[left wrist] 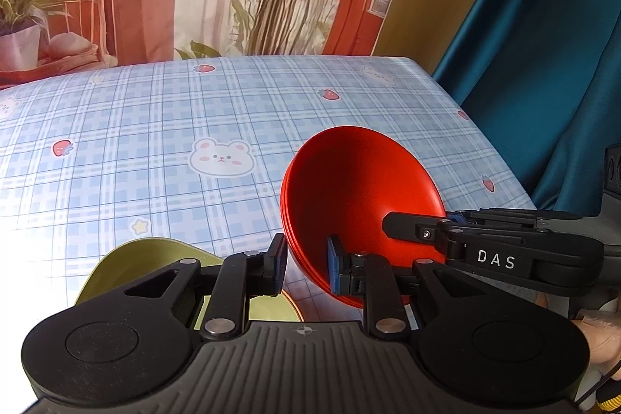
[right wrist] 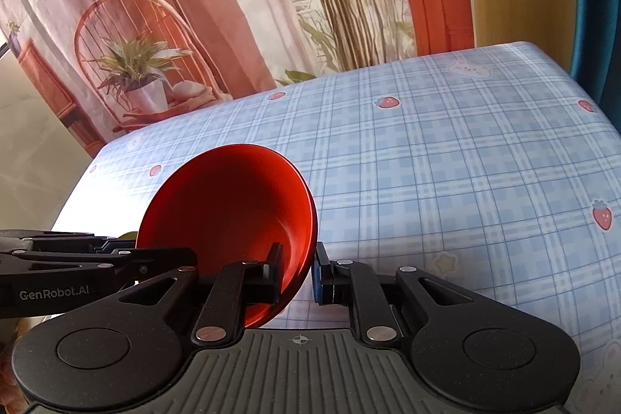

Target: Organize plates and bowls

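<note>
- Red bowl [left wrist: 361,189] hangs tilted above the checked bench [left wrist: 155,127], its rim pinched on opposite sides by both tools.
- The left gripper [left wrist: 308,268] has its jaws clenched on the near rim; the right gripper [right wrist: 297,272] likewise grasps the other side.
- Both hands should rise together, keeping the tilt steady.
- The green dish [left wrist: 155,258] below, possibly a plate, looks the likely landing spot.
</note>
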The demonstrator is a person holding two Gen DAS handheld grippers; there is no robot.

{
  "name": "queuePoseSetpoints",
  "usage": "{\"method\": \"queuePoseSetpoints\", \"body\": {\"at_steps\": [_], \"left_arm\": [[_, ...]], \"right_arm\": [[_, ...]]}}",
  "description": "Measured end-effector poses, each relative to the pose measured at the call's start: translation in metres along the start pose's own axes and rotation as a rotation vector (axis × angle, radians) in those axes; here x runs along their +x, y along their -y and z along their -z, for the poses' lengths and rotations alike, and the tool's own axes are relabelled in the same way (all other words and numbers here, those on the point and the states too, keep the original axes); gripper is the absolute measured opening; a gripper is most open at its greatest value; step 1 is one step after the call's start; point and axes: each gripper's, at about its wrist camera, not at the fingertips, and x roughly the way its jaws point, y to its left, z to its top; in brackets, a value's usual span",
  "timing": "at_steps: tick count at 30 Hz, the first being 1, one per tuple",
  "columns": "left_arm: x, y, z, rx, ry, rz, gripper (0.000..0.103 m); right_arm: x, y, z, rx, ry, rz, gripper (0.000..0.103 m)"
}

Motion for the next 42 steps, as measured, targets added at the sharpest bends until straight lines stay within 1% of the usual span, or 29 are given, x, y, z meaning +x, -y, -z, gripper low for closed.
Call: {"method": "queuePoseSetpoints", "body": {"at_steps": [8,15,26,42], "left_arm": [[-0.021,-0.001,0.005,0.0,0.032,-0.012,0.023],[-0.036,-0.009,0.013,-0.005,0.043,-0.023,0.023],[-0.048,-0.028,0.024,-0.038,0.046,-0.044,0.023],[-0.056,-0.046,0.031,-0.092,0.052,-0.058,0.023]], "right_arm": [[-0.014,-0.02,-0.002,-0.031,0.018,-0.006,0.014],[-0.017,-0.039,0.002,-0.061,0.014,-0.018,0.014],[-0.008,-0.069,0.007,-0.105,-0.015,-0.041,0.014],[0.006,-0.092,0.006,-0.152,-0.04,-0.05,0.014]]}}
